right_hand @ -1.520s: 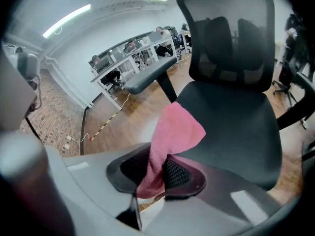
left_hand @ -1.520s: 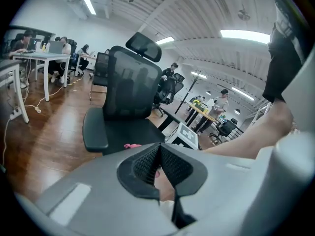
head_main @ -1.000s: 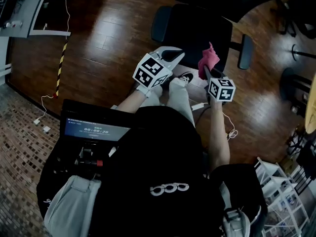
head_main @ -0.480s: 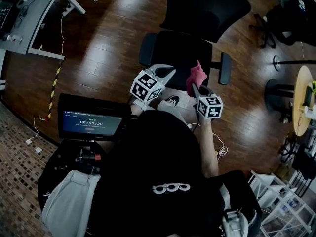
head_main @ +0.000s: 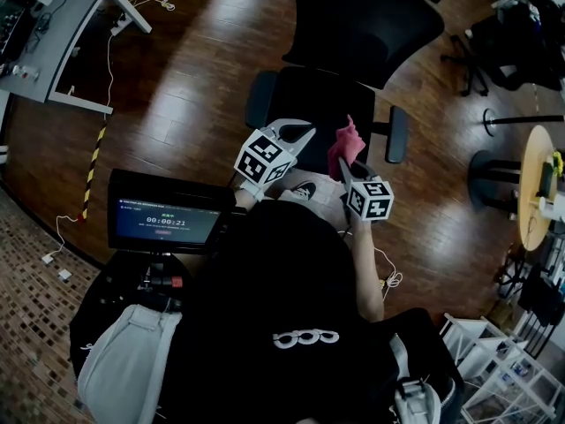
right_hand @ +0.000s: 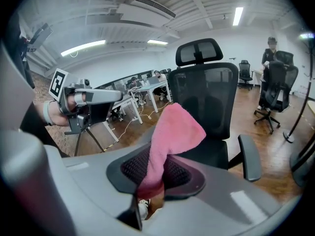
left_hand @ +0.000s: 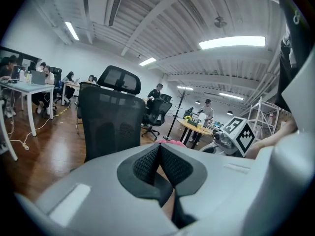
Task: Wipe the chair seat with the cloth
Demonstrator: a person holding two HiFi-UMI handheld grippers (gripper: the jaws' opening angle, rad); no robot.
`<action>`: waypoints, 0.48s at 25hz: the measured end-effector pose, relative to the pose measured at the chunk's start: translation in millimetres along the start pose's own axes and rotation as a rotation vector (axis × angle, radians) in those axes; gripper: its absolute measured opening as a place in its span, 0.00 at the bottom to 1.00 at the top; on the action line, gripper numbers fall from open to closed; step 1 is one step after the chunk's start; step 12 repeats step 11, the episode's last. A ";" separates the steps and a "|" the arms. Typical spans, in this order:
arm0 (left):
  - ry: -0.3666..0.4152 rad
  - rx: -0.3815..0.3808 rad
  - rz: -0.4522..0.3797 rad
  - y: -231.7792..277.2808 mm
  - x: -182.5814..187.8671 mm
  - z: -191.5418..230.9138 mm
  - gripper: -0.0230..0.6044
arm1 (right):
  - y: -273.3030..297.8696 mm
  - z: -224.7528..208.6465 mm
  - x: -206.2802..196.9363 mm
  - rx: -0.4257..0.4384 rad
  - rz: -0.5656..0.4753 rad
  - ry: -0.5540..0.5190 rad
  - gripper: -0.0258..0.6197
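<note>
Right hand-held gripper (right_hand: 155,173) (head_main: 344,162): jaws pinching the lower end of the pink cloth (right_hand: 174,129) (head_main: 347,141), which stands up out of them and flops over at the top.
Left hand-held gripper (left_hand: 158,163) (head_main: 296,135): jaws pressed together, nothing between them; just beside the right one.
Cloth: in the air near the front edge of the chair seat (head_main: 305,95).
Since a second ago: cloth stays clamped; both hand-held grippers sit lower in the head view; the whole backrest (head_main: 362,25) has come into it.
Head view only: lit screen (head_main: 163,223) at the person's left; a shoe (head_main: 305,190) on the wooden floor (head_main: 194,87).
Right gripper view only: headrest (right_hand: 199,50), armrest (right_hand: 248,156), and the left hand-held gripper seen from the side.
</note>
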State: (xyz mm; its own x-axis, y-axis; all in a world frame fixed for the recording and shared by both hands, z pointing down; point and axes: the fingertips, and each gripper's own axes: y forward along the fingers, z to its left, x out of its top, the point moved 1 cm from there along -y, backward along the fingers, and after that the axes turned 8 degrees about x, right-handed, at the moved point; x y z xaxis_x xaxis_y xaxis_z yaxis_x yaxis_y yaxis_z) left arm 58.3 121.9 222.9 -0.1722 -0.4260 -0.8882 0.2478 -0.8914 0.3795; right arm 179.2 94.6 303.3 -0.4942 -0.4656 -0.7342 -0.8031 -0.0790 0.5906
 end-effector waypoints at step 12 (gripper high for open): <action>-0.002 -0.065 -0.011 0.1 1.1 -7.2 0.02 | -1.5 -3.5 0.4 -0.004 -0.022 0.027 0.14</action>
